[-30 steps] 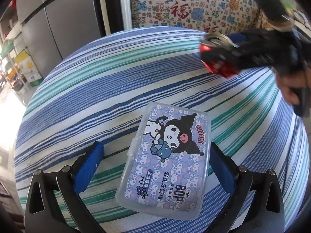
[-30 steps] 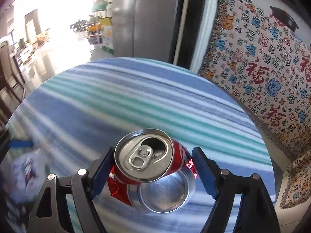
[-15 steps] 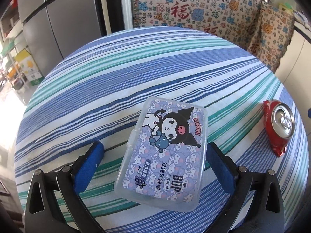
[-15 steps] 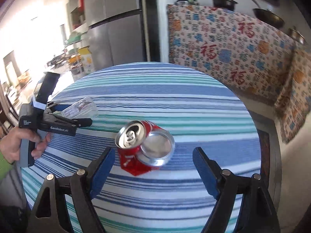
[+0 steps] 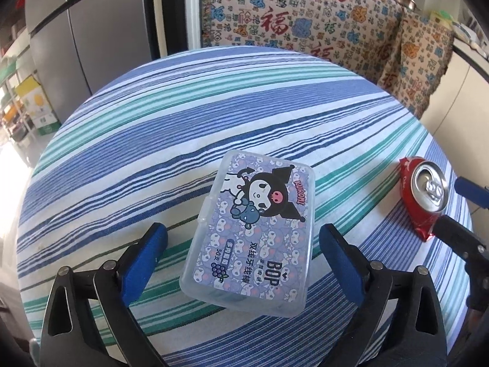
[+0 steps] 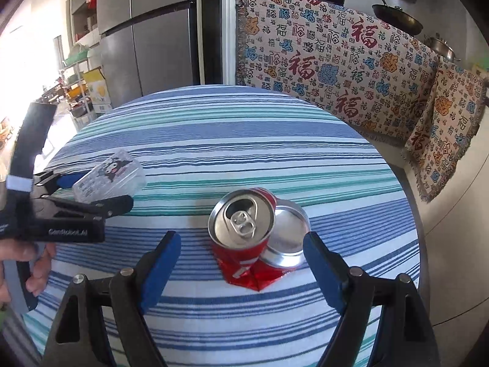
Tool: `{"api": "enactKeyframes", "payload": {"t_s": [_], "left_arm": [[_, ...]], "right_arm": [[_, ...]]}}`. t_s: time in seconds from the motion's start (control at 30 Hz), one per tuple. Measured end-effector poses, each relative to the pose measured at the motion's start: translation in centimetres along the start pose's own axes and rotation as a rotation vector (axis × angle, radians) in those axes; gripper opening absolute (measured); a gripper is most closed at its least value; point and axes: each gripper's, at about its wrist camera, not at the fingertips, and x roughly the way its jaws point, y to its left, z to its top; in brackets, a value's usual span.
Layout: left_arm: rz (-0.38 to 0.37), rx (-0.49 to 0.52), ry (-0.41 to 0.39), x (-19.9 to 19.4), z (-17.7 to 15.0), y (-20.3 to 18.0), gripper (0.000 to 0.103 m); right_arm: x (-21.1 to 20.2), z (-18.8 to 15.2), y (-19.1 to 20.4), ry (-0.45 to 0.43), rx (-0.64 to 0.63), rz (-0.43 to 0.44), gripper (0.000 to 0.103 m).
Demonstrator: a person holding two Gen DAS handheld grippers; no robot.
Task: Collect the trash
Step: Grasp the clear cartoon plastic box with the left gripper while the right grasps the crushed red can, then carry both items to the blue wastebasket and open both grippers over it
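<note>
Striped tablecloth (image 6: 244, 140), steel fridge (image 6: 152, 36), patterned throw (image 6: 336, 70) (pans on top).

Round table (image 5: 214, 98) in striped cloth, 1 plastic box (image 5: 253, 232), 1 crushed can (image 6: 259, 238) lying apart

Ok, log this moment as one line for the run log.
left gripper: open, straddling floss box, jaws closing | right gripper: open, straddling crushed can | both items on table

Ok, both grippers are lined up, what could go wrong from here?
The can is crushed and lopsided, so the right gripper, open around it, may pinch it off-centre and squirt it out. The box is wide and smooth, so the left gripper, whose jaws have just been closing, could slip on its edges.
</note>
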Motion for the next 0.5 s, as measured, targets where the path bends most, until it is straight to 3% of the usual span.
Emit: {"api": "enactKeyframes", "payload": {"t_s": [0.07,0.17,0.2,0.23,0.5], "left_arm": [[0.016,0.010,0.001,0.1,0.2,0.0,0.093],[0.029,0.018,-0.005,0.1,0.3,0.1,0.086],[0.027,0.023,-0.010,0.0,0.4,0.1,0.077],[0.019,0.026,-0.016,-0.1,0.4,0.0,0.063],[-0.083,-0.004,-0.014,-1.2,0.3,-0.9,0.063]], "right_arm": [[1.6,0.4,1.1,0.049,-0.023,-0.048,0.084],[2.5,0.3,1.2,0.052,-0.029,-0.110,0.081],[2.2,0.1,0.8,0.051,-0.003,-0.100,0.069],[1.7,0.0,0.3,0.044,0.023,-0.089,0.051],[-3.0,-1.3,-2.8,-0.008,0.058,0.034,0.051]]}}
